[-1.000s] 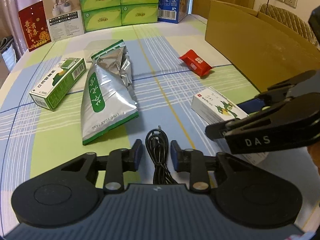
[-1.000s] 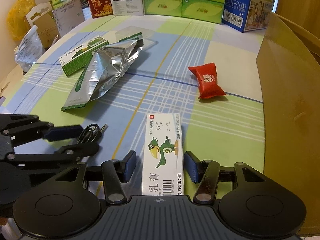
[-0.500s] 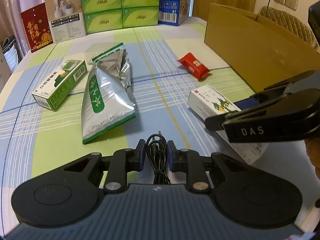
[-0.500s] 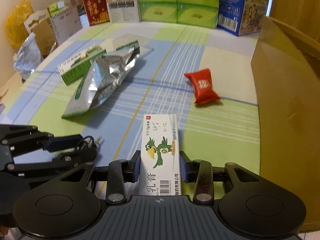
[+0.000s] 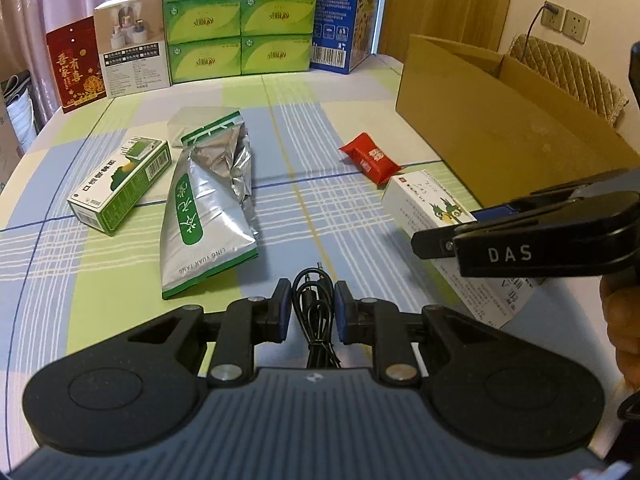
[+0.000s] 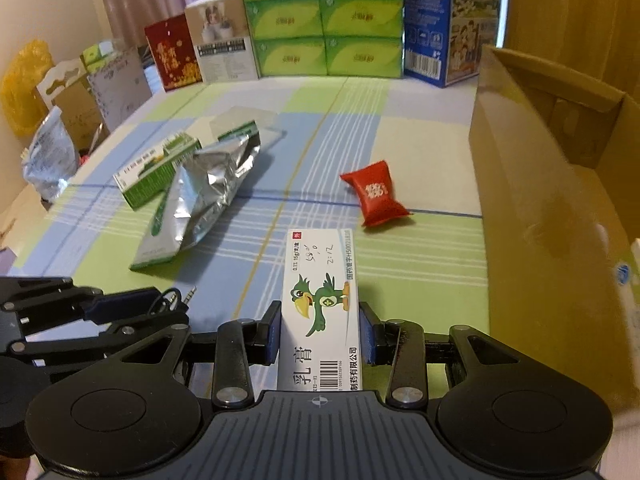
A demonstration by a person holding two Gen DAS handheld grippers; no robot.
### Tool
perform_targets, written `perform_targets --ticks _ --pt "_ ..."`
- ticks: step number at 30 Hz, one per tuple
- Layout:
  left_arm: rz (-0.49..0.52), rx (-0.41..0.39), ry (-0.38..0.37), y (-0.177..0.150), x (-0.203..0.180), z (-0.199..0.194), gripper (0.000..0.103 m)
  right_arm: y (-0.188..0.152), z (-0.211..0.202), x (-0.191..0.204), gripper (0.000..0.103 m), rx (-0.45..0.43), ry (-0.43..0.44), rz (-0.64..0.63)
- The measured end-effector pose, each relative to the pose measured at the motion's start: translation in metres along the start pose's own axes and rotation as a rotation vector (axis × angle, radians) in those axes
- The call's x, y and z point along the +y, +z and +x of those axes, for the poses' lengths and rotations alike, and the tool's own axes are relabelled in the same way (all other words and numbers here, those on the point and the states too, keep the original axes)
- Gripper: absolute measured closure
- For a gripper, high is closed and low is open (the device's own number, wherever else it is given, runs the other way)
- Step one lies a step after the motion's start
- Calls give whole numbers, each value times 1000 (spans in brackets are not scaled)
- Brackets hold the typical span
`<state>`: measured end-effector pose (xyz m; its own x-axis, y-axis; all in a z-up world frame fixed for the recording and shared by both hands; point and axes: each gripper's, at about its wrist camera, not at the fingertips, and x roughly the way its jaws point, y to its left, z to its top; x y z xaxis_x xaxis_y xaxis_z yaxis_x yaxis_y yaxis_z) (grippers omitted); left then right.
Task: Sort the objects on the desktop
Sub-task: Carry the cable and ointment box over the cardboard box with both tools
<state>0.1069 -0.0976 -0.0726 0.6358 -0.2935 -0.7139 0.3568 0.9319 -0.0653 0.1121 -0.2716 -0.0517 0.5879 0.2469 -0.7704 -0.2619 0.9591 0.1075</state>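
Ointment box: white carton printed with a green parrot, lying lengthwise between the right gripper's fingers, raised off the checked tablecloth at its near end as far as can be judged.
Right gripper: the right gripper has its blue pads pressed against both long sides of the ointment box, jaws closed to the width of the carton.
Audio cable: coiled black cable with its plug pointing away, sitting between the left gripper's fingers, left of the ointment box.
Left gripper: the left gripper is narrowed around the cable coil, pads touching or just beside it; firm grip cannot be told.
Red sachet: red packet on the cloth just beyond the ointment box.
Cardboard box: open brown carton to the right of the ointment box.
Foil tea bag: silver and green pouch left of the ointment box, beyond the cable.
Green carton: green and white box beside the tea bag, further left of the ointment box.
Tissue boxes: green stack at the far table edge.
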Motion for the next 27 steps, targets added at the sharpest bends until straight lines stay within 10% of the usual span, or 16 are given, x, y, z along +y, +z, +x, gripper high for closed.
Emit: perform_targets --ticks 27 --pt "-24 -73 -46 30 -79 -102 85 -17 -159 -16 68 -174 -47 57"
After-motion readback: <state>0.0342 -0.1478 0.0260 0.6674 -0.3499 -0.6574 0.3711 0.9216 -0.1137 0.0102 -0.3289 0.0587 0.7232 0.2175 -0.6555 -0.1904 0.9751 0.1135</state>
